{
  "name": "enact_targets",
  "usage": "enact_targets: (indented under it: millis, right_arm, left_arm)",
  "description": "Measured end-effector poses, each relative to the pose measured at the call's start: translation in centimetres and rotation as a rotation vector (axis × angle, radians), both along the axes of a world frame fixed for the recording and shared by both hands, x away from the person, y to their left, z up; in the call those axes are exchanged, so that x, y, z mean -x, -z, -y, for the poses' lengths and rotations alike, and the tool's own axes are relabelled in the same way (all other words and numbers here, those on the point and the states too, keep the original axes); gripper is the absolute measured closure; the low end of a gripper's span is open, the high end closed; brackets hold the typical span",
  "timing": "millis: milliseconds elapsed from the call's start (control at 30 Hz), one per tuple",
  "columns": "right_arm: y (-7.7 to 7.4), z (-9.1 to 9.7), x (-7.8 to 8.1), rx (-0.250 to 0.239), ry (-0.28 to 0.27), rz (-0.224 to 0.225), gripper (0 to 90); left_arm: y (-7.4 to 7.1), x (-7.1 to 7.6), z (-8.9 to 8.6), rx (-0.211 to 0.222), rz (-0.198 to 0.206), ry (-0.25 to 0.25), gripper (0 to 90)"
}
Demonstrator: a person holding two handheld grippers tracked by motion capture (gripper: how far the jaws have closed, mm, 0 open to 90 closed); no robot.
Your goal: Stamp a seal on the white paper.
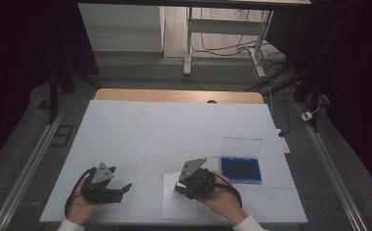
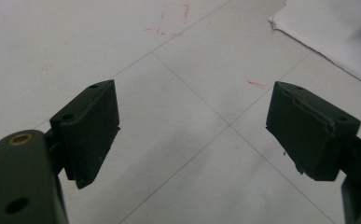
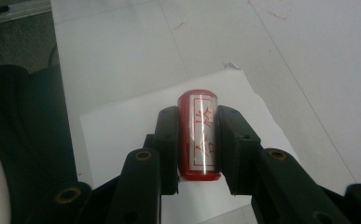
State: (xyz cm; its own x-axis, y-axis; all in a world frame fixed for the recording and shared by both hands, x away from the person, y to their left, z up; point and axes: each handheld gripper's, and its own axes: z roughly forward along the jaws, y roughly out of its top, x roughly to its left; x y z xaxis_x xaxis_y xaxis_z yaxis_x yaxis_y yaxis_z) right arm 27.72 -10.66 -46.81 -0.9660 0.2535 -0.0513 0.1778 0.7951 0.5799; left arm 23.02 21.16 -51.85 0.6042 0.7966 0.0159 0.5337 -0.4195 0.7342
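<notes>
A small red cylinder with a silver label and red characters (image 3: 198, 134) sits clamped between the jaws of my right gripper (image 3: 197, 140), which is shut on it. In the high view the right gripper (image 1: 179, 186) hovers over a white sheet of paper (image 1: 171, 206) near the table's front, with the red cylinder (image 1: 179, 185) peeking out at its left tip. My left gripper (image 1: 124, 188) rests at the front left of the table. Its jaws stand wide open in the left gripper view (image 2: 192, 126), with bare white tabletop between them.
A blue box with its clear lid raised (image 1: 241, 168) stands to the right of the right gripper. The white table cover (image 1: 174, 130) has faint grid lines and small red marks (image 2: 171, 21). A corner of the paper (image 2: 327, 32) lies beyond the left gripper.
</notes>
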Motion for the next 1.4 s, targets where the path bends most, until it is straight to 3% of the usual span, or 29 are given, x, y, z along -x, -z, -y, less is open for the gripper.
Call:
enact_targets:
  millis: [833,1400]
  right_arm:
    - [1.7,-0.7,-0.2,0.048,0.0,0.02,70.2]
    - [1.8,-0.9,-0.1,0.065,-0.002,0.033,70.2]
  left_arm:
    - [0.0,0.0,0.1,-0.008,-0.003,0.005,17.5]
    - [0.1,-0.1,0.1,-0.008,-0.007,0.008,17.5]
